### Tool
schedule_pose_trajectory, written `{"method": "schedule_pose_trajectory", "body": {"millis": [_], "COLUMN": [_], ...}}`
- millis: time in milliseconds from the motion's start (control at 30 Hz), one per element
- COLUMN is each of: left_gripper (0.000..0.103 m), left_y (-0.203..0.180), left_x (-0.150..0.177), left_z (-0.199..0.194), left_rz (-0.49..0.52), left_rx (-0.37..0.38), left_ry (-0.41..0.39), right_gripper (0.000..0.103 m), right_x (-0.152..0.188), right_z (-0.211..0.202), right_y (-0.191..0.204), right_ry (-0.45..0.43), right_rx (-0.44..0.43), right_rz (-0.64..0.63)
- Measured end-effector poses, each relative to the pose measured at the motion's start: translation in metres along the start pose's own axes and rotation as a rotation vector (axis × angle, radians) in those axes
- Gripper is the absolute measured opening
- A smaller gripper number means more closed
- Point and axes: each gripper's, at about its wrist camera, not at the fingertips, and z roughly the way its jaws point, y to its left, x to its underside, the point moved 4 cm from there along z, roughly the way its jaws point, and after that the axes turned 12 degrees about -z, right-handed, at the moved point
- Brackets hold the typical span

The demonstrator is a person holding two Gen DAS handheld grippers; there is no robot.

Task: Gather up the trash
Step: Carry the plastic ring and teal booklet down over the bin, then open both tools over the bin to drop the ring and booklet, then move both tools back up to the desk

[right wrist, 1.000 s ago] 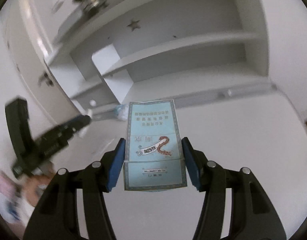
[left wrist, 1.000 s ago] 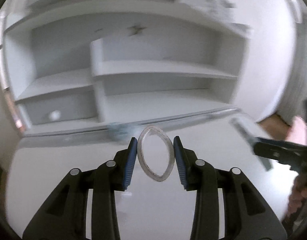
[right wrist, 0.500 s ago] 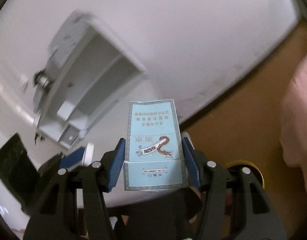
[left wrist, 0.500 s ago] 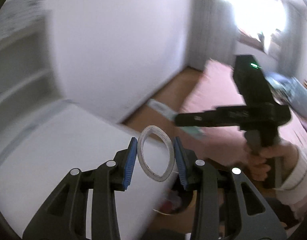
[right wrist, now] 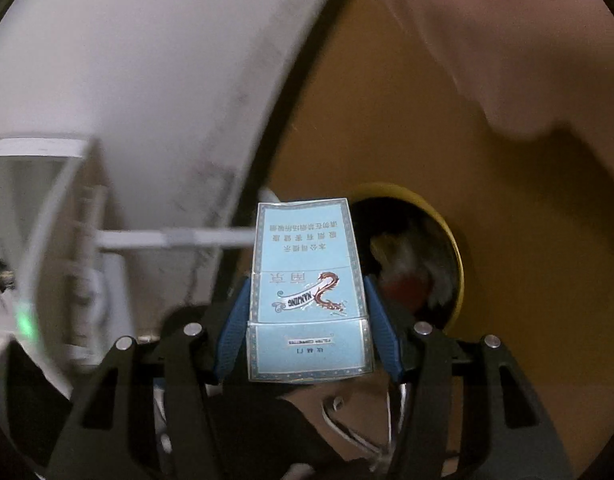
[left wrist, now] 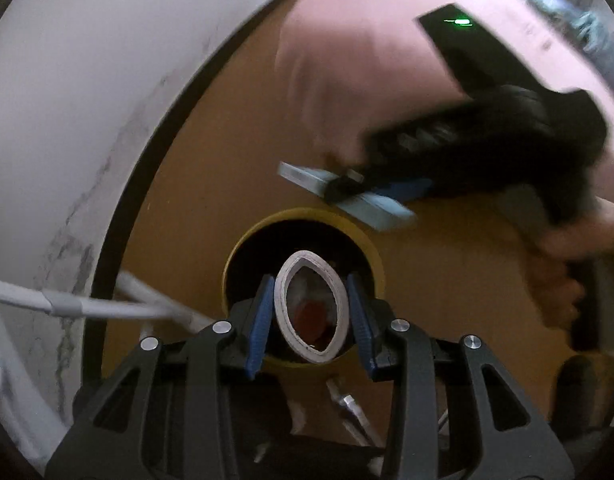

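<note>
The bin (left wrist: pixel 231 268) mouth lies open below the left gripper (left wrist: pixel 309 312), whose squeezed ring (left wrist: pixel 283 312) fills its jaws. Trash (right wrist: pixel 415 272) lies deep inside, well under the rim. The right gripper (right wrist: pixel 307 332) with its box (right wrist: pixel 307 280) crowds one side. A white wall (left wrist: pixel 67 120) and grey pipe (left wrist: pixel 91 308) close the other; bare floor (left wrist: pixel 227 160) beyond.

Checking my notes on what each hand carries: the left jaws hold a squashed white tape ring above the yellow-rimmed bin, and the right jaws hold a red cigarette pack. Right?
Not quite. The cigarette pack is light blue, not red, as the right wrist view shows. The rest stands: the tape ring sits in the left jaws above the yellow-rimmed bin.
</note>
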Motion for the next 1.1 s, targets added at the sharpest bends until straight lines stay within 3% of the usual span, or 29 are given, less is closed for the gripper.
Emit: {"method": "schedule_pose_trajectory", "body": {"millis": [67,167,500,533,567,600,633,767,867,933,1033,1067,1100], "left_gripper": [0.036,0.036,0.037,0.045,0.071,0.083,0.091,0.091,0.091,0.091,0.088,0.097,0.097], "left_y": [0.004,0.012,0.011,0.012,0.012,0.01,0.01,0.001,-0.012,-0.013,0.004,0.016,0.026], "left_x": [0.005,0.007,0.011,0.011,0.011,0.01,0.009,0.007,0.002,-0.004,-0.01,-0.008,-0.007], "left_z": [0.026,0.049,0.058,0.058,0.058,0.056,0.054,0.032,-0.007,-0.042,-0.125,-0.16,-0.179], "left_rz": [0.028,-0.025,-0.089,-0.091,-0.088,-0.084,-0.079,-0.023,0.049,0.051,0.031,0.029,0.009], "left_rx": [-0.038,-0.007,0.034,0.03,0.036,0.047,0.057,0.079,0.099,0.127,0.155,0.187,0.143], "left_ry": [0.036,0.088,0.113,0.11,0.117,0.111,0.094,-0.012,-0.119,-0.199,-0.401,-0.462,-0.508], "right_gripper": [0.056,0.056,0.057,0.068,0.088,0.094,0.095,0.095,0.095,0.095,0.096,0.096,0.096], "right_x": [0.015,0.029,0.021,0.021,0.021,0.02,0.019,0.012,0.001,-0.008,-0.019,-0.021,-0.023], "right_z": [0.025,0.044,0.045,0.045,0.046,0.045,0.045,0.021,-0.014,-0.045,-0.096,-0.117,-0.134], "right_y": [-0.019,-0.032,-0.024,-0.024,-0.024,-0.026,-0.026,-0.035,-0.035,-0.022,0.012,0.032,0.051], "right_ry": [0.054,0.095,0.054,0.049,0.051,0.047,0.037,-0.033,-0.117,-0.195,-0.335,-0.394,-0.44], "right_rx": [-0.007,-0.016,-0.03,-0.038,-0.049,-0.066,-0.079,-0.018,0.056,0.124,0.23,0.273,0.304], "right_rz": [0.052,0.092,0.1,0.114,0.133,0.15,0.159,0.173,0.166,0.116,-0.008,-0.073,-0.133]}}
